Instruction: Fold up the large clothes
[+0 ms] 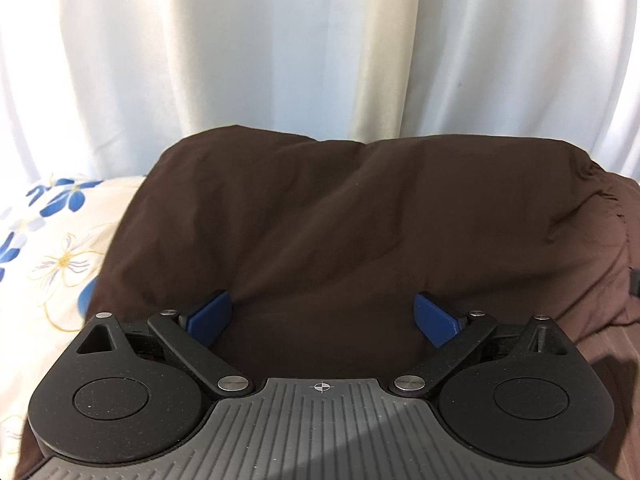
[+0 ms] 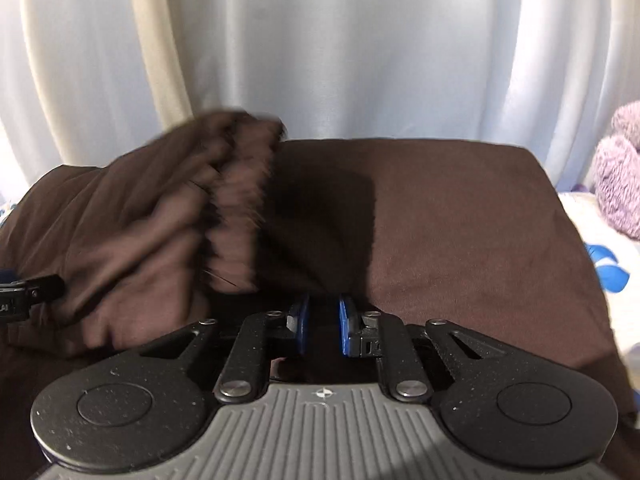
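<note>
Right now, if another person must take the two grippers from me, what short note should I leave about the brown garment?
Left gripper: open wide, pads on either side of the brown garment, gripping nothing.
Right gripper: nearly closed, a narrow gap between the blue pads; dark fabric lies at the gap, but a real pinch cannot be confirmed.
The garment lies on the floral bedsheet before the white curtain. A gathered, ribbed part is raised and motion-blurred in the right wrist view.
Done: the garment appears partly folded.
Left: probably lay that part flat and finish the folds.

White curtain [image 1: 240,60], floral bedsheet [image 1: 52,248], fuzzy purple thing [image 2: 618,184] at right
</note>
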`<state>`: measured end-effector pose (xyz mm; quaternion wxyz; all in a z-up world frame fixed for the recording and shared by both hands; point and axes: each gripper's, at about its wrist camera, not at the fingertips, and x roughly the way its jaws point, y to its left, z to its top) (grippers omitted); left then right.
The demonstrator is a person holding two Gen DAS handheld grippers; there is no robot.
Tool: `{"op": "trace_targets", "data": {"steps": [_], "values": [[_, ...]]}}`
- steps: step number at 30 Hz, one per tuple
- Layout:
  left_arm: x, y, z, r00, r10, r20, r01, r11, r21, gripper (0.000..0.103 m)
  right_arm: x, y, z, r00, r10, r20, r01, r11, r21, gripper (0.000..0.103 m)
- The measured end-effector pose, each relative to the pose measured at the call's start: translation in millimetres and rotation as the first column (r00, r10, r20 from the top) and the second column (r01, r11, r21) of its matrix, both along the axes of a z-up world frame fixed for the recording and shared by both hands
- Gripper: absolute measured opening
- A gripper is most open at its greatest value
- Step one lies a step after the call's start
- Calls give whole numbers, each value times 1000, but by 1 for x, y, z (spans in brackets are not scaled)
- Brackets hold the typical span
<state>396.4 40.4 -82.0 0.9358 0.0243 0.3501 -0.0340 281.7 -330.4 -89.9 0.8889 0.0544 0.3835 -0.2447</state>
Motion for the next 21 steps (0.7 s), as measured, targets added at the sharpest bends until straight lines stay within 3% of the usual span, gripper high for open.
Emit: {"op": "trace_targets", "data": {"steps": [4,8,13,16,19,21], "values": [[-5,4,0,1000,-15,17,15,1000,-1,101,-28,9,17,1000,-3,26,3,1000,-22,15],[-1,0,-10,998,-42,54,38,997,65,103,-38,-4,6,999,-44,-18,44,999,-4,15],[-5,10,2,999,-41,34,40,999,33,103,-30,1,5,997,-5,-76,1,999,-44,15],[-31,15,14,998,-64,25,62,996,56,103,-45,4,17,999,16,-48,-15,1000,24,19],[-70,25,24,997,-74,-20,75,994,79,103,-90,19,34,999,46,-27,-44,997,70,25],[-101,36,30,996,-52,-66,55,997,45,103,-131,29,45,998,61,-26,-57,992,110,29]]}}
